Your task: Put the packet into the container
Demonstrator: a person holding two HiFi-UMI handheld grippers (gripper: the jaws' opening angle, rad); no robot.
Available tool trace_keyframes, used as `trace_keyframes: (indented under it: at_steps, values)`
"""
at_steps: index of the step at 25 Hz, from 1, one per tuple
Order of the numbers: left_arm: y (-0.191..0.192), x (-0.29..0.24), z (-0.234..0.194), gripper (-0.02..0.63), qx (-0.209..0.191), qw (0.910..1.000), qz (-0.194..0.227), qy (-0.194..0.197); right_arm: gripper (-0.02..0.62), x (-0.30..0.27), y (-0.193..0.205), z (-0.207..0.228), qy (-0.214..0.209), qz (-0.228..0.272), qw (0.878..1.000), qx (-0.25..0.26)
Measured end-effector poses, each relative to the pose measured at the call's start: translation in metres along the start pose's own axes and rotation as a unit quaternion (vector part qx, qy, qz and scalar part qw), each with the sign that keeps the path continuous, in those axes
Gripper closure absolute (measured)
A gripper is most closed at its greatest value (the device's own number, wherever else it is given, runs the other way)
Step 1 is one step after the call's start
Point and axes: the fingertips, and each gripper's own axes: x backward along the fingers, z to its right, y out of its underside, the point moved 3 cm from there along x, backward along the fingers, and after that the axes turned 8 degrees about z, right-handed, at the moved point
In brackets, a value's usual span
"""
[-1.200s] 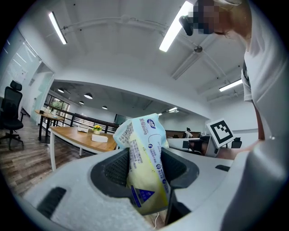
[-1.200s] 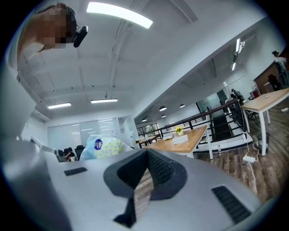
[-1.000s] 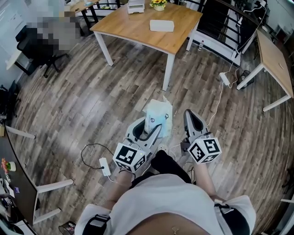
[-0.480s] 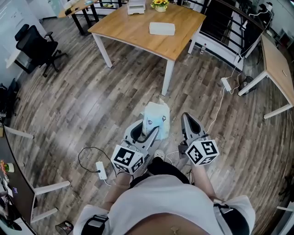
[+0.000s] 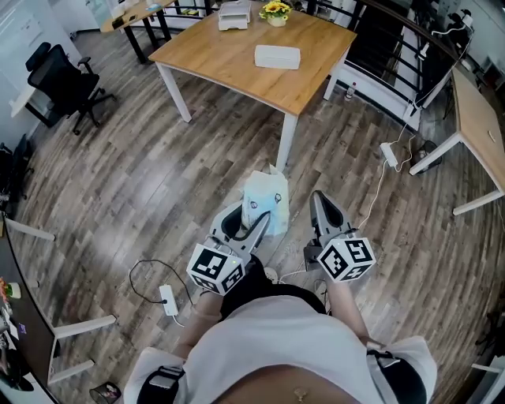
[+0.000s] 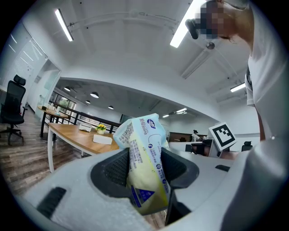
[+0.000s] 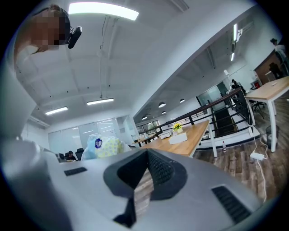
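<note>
A pale blue and yellow packet [image 5: 264, 197] stands upright between the jaws of my left gripper [image 5: 251, 219], which is shut on its lower part; the left gripper view shows the packet [image 6: 144, 167] squeezed between the dark pads. My right gripper [image 5: 322, 207] is beside it on the right, shut and holding nothing; in its own view the right gripper [image 7: 145, 159] shows pads that meet at the tip. A flat white container [image 5: 277, 57] lies on the wooden table [image 5: 237, 55] ahead, well beyond both grippers over the floor.
A white box [image 5: 234, 13] and a pot of yellow flowers [image 5: 275, 9] sit at the table's far edge. A black office chair [image 5: 61, 79] is at the left, and a second desk [image 5: 476, 110] at the right. Cables and power strips [image 5: 388, 154] lie on the wood floor.
The table has come nearer and lower in the head view as I carry the packet toward it. Both grippers keep the same pose and grip.
</note>
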Motion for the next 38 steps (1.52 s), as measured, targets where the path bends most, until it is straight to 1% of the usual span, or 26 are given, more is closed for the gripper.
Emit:
trace_keyframes:
  at_steps: [5,12,19,24,31,38]
  values:
    - [0.001,-0.019,-0.012,0.407,0.015,0.9999,0.001,0.001,0.584,-0.009,-0.004,0.009,0.005,-0.004,1.000,0.001]
    - [0.004,-0.059,-0.030,0.407,0.012,0.9998,-0.002,0.012,0.583,-0.030,-0.006,0.029,0.015,-0.003,1.000,-0.003]
    - [-0.008,-0.103,-0.062,0.407,0.001,0.9997,-0.003,0.024,0.583,-0.078,-0.013,0.046,0.023,0.000,1.000,-0.006]
    - [-0.009,-0.129,-0.088,0.407,-0.003,0.9996,-0.007,0.026,0.584,-0.110,-0.016,0.058,0.026,-0.001,1.000,-0.006]
    - [-0.017,-0.167,-0.121,0.407,-0.010,0.9995,-0.006,0.031,0.584,-0.155,-0.031,0.072,0.027,0.005,1.000,0.008]
    - [-0.022,-0.204,-0.153,0.407,-0.013,0.9991,-0.016,0.036,0.583,-0.201,-0.031,0.088,0.031,0.002,1.000,-0.001]
